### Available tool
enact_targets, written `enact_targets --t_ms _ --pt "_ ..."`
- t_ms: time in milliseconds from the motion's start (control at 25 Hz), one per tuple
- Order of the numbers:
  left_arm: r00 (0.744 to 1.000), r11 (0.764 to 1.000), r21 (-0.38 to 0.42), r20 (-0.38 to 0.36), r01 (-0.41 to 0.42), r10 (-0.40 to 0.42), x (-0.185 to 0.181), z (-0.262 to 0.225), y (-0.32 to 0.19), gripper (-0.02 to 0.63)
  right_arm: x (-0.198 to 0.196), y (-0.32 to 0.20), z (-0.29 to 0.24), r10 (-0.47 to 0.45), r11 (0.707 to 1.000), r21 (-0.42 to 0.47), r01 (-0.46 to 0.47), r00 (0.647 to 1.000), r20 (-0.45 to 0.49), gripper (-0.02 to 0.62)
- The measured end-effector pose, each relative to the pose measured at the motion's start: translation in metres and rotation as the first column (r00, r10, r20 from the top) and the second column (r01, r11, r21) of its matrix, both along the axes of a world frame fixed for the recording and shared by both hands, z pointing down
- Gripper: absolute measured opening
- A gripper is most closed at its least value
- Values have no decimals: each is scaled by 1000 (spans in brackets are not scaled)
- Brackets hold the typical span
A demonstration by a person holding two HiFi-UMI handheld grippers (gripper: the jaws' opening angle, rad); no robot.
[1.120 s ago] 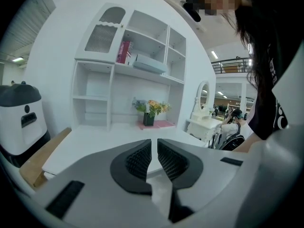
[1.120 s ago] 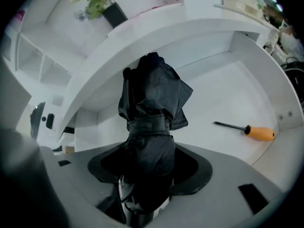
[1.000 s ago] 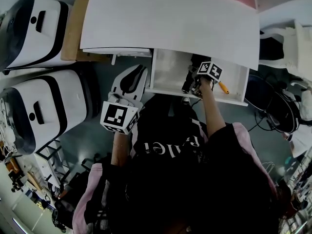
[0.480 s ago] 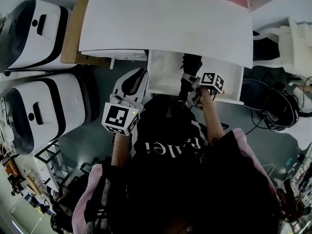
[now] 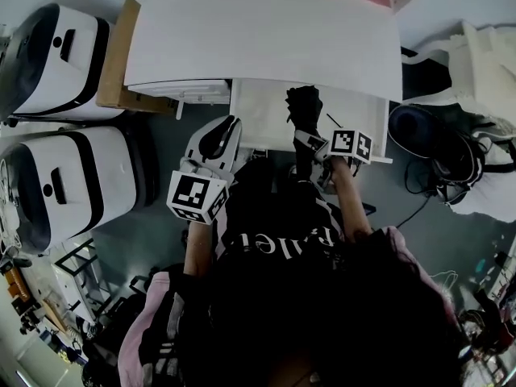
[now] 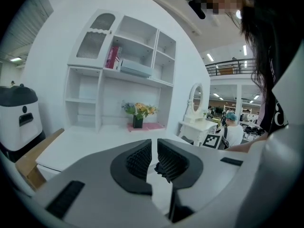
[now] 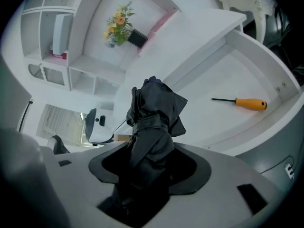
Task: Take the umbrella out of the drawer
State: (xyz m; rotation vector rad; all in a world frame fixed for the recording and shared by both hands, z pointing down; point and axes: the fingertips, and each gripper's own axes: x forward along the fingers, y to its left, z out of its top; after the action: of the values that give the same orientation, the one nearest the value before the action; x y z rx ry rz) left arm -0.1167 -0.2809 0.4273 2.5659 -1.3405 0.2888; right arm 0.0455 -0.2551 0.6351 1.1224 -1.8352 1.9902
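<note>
On our left, the left gripper (image 5: 219, 131) hangs just in front of the drawer's (image 5: 262, 107) left corner. Its jaws are drawn almost together on nothing, so it gives the umbrella (image 7: 153, 120) no support. That is our first worry: the whole load rests on one grip.

Moving right, the drawer stands pulled out under the desk top (image 5: 266, 39), and the umbrella's far end reaches close to the desk's front edge. If we lift carelessly, we judge it could knock that edge and twist loose. The fabric is soft and bunched, so the pads may be pinching cloth rather than the shaft, and the bundle could slide out. Further right, an orange-handled screwdriver (image 7: 243, 103) lies on the drawer floor, well apart from the umbrella, so we expect no snag there.

The folded black umbrella sits between the jaws of the right gripper (image 7: 151, 175), which clamp its lower part. Its strapped upper part sticks out beyond the tips. It appears clear of the drawer floor but hangs over the open drawer, not yet out.
</note>
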Motion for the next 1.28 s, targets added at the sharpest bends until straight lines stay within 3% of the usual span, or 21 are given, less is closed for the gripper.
enact_targets --t_ms 320,600,880,1280 --pt "1000 1000 29 -5 0 0 43 -16 41 41 25 35 -55 -27 994 106 21 998 57 281" --pt "999 998 21 6 51 -51 71 -13 87 41 52 69 -82 -48 987 156 32 993 103 279" --pt "997 997 -16 17 80 -80 82 -6 127 41 64 100 -87 -42 986 163 22 991 126 279" --pt "999 999 29 12 46 -46 84 -24 138 41 55 117 -97 -35 984 178 12 991 129 279"
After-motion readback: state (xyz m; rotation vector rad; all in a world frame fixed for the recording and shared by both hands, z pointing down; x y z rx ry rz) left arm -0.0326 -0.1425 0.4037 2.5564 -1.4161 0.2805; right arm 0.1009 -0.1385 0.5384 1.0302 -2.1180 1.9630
